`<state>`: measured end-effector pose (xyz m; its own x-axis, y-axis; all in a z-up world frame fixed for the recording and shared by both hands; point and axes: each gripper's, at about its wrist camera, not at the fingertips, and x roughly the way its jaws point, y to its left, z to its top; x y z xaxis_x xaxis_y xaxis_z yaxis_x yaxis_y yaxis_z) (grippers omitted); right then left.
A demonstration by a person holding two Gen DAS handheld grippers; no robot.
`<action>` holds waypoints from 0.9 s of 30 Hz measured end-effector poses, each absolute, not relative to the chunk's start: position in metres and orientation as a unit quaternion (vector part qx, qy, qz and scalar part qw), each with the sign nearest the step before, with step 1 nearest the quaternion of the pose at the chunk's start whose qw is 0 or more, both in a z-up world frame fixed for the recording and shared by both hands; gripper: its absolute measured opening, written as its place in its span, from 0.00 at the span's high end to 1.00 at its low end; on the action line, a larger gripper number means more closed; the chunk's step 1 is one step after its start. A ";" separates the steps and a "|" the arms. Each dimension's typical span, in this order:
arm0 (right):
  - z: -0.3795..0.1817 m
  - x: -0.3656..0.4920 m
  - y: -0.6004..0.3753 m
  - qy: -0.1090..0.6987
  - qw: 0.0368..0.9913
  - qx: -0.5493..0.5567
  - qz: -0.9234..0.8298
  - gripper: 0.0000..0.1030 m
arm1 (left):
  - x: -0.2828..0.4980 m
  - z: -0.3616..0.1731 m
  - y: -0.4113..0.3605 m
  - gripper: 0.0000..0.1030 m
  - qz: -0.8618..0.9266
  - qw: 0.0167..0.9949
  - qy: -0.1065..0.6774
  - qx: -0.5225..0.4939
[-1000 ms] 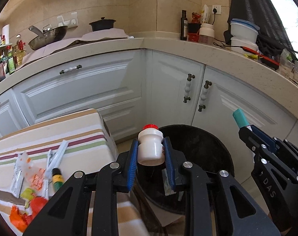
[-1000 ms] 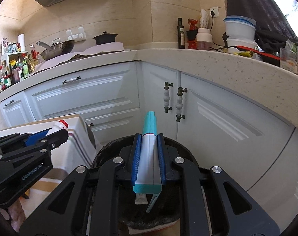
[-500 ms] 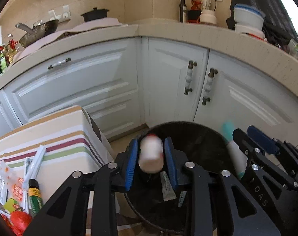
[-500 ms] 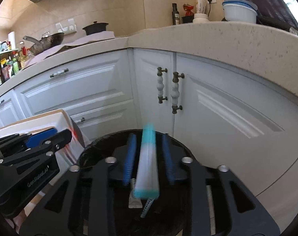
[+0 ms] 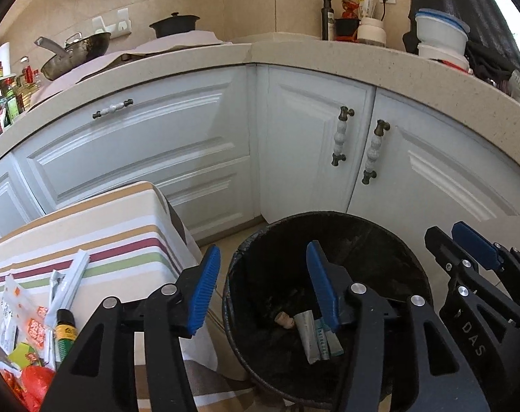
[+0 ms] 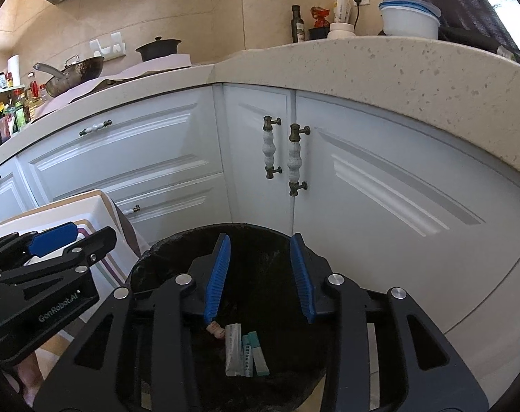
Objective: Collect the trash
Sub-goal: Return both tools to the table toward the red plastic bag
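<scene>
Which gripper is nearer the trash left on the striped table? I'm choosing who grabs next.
Left. The left gripper hangs at the bin's table-side rim, beside the striped table; the right gripper hangs over the bin, farther away. Both empty, jaws opening.

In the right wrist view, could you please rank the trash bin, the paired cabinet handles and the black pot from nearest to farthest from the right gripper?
1. Trash bin, directly beneath the opening, empty right gripper.
2. Cabinet handles, ahead on the doors.
3. Black pot, far left on the counter.

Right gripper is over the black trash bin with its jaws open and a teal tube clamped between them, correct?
Not quite. The right gripper is over the black trash bin, jaws opening, but nothing is between them; the right wrist view shows the teal tube lying inside the bin.
</scene>
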<state>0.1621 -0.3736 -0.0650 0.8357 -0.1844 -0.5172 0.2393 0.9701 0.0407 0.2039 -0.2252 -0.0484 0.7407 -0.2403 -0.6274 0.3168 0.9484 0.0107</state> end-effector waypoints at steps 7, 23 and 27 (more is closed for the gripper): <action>-0.055 0.151 -0.356 0.261 0.959 0.054 -0.095 0.65 | 0.184 -0.034 -0.197 0.44 -0.138 0.935 0.324 0.047; -0.053 0.116 -0.244 0.285 0.957 0.046 0.013 0.65 | 0.121 -0.020 -0.063 0.37 -0.026 0.946 0.323 0.019; -0.053 0.110 -0.220 0.289 0.956 0.039 0.034 0.65 | 0.108 -0.025 -0.030 0.37 0.009 0.944 0.330 0.006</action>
<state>0.1099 -0.2197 -0.0531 0.8310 0.0877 -0.5492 -0.0422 0.9946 0.0950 0.1079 -0.0297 -0.0246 0.7815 0.0202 -0.6235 -0.0127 0.9998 0.0164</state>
